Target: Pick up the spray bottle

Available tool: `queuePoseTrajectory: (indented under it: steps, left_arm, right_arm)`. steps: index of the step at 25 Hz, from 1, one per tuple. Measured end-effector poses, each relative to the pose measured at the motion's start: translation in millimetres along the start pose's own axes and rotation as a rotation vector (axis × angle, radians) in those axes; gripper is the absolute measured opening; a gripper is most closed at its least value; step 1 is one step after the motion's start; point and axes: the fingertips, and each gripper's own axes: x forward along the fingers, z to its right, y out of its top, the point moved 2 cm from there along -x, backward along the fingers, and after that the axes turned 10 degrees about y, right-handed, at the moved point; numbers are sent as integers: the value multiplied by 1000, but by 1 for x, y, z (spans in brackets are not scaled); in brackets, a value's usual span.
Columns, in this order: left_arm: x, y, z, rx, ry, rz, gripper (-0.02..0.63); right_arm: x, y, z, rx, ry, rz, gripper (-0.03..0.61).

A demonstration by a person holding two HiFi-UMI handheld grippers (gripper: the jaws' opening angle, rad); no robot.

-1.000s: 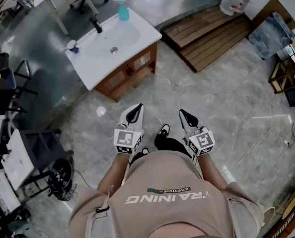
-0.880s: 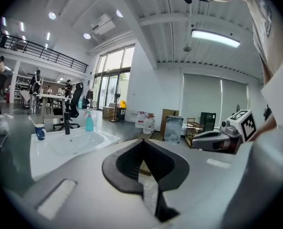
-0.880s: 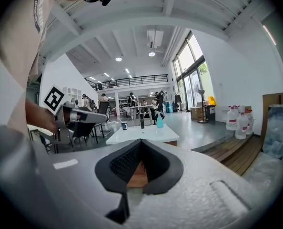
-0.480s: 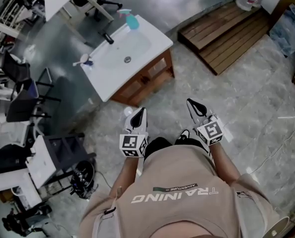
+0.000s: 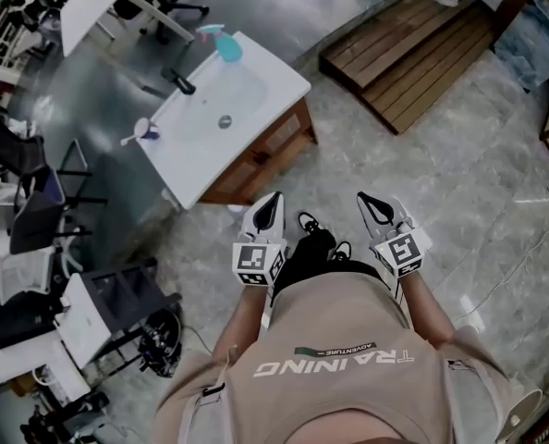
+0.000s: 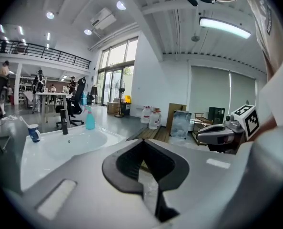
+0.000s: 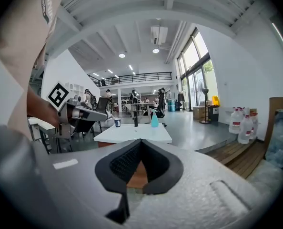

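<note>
1. Standing upright at the far corner of the white washstand (image 5: 274, 86), the spray bottle (image 5: 221, 44) appears in the upper left of the head view. It is just beyond the dark tap (image 5: 182, 82), and its long axis is vertical.
2. The left gripper (image 5: 274, 198) and the right gripper (image 5: 365, 198) are held side by side at the frame's centre, in front of the person's chest. Both are well apart from the bottle, with bare floor and the whole basin between.
3. The bottle lies up and to the left of both tools. The left gripper is the nearer of the two, so the reach probably falls to it.
4. Both tools are clenched, tips meeting, with nothing grasped. Only the cabinet and floor show through the gap behind the tips in each gripper view.
5. In the left gripper view the bottle (image 6: 89, 118) stands at middle left, above the basin. In the right gripper view it (image 7: 154, 119) sits small at centre, above the jaw tips.
6. The bottle is too small in every view to show which way its trigger head faces, and its foot on the rim is hard to make out.
7. A cup (image 5: 148, 131) stands on the washstand's left edge, clear of the bottle.
</note>
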Motion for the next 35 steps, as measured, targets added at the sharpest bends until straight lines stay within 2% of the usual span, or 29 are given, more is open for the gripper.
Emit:
queuePoseTrajectory:
  steps: [5, 10, 14, 18, 22, 28, 35]
  left_arm:
    - [45, 19, -4, -12, -44, 25, 15]
    - [73, 49, -34, -11, -11, 76, 15]
    - [92, 63, -62, -12, 2, 86, 15]
    - [108, 73, -86, -5, 8, 101, 15]
    - [114, 67, -115, 0, 40, 87, 15]
    - [117, 48, -146, -67, 103, 35, 15]
    - [146, 44, -166, -95, 151, -9, 15]
  right_arm:
    - [16, 16, 33, 9, -26, -9, 3]
    - [48, 49, 55, -25, -18, 1, 2]
    - [83, 76, 74, -58, -10, 20, 3]
    - [120, 91, 84, -41, 13, 40, 3]
    - [156, 101, 85, -39, 38, 62, 2]
    - [189, 107, 93, -56, 86, 33, 3]
    - [224, 109, 126, -44, 128, 9, 3]
